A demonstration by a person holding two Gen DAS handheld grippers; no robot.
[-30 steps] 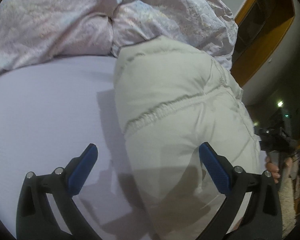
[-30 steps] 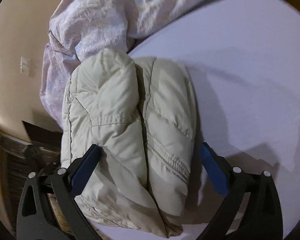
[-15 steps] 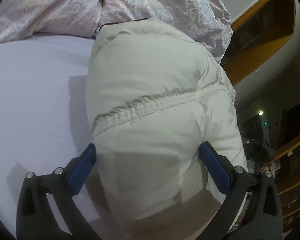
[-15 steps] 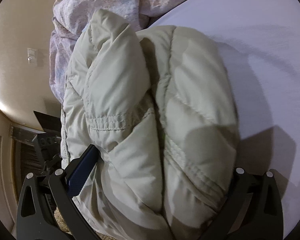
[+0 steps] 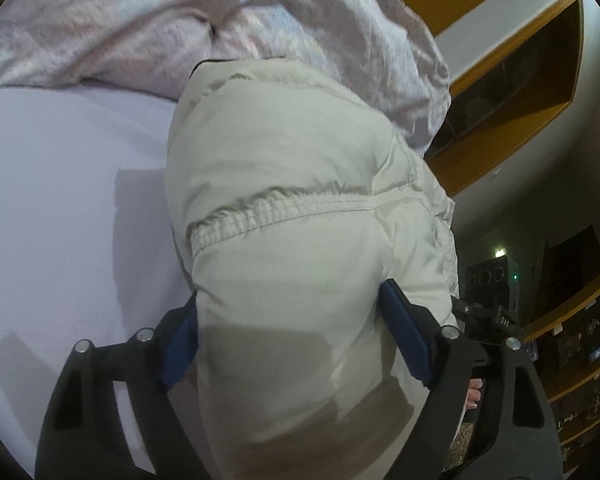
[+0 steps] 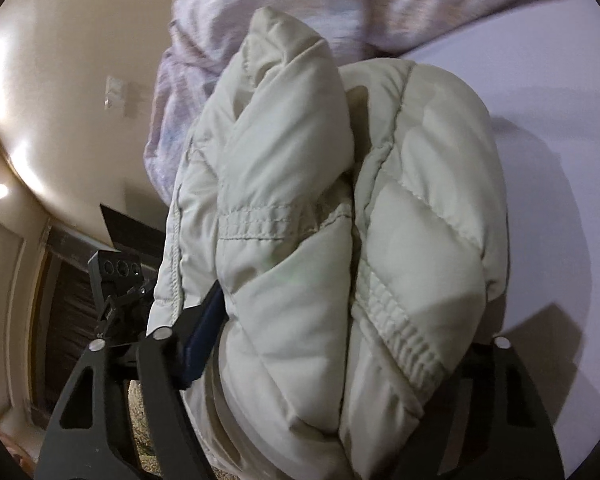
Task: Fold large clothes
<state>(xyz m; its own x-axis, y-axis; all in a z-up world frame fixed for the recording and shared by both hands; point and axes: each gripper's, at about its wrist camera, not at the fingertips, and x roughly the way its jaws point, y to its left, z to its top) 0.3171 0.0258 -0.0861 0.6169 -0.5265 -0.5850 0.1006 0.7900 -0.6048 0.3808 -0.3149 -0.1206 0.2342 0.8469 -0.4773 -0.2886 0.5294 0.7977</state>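
Observation:
A cream puffer jacket [image 5: 292, 184], folded into a thick bundle, lies on the lilac bed sheet [image 5: 60, 208] at the bed's edge. My left gripper [image 5: 290, 296] straddles one end of the bundle. Its jaws are closing, and both blue pads [image 5: 404, 336] press into the fabric. From the opposite side, my right gripper [image 6: 356, 308] takes the other end of the jacket [image 6: 300, 184]. Its jaws are closing too. The left blue pad [image 6: 204, 332] is squeezed against the padding, and the other finger is buried under the bulging jacket.
A crumpled lilac duvet [image 5: 260, 20] is heaped right behind the jacket. Wooden shelves [image 5: 520, 80] and a dark cabinet stand beyond the bed's side. A person's fingers [image 5: 474, 396] show by the left gripper. A beige wall [image 6: 80, 80] and carpet lie past the bed's edge.
Both grippers have pushed in around the jacket's ends, and their jaws have narrowed from wide open onto the padding. The bundle now fills both views.

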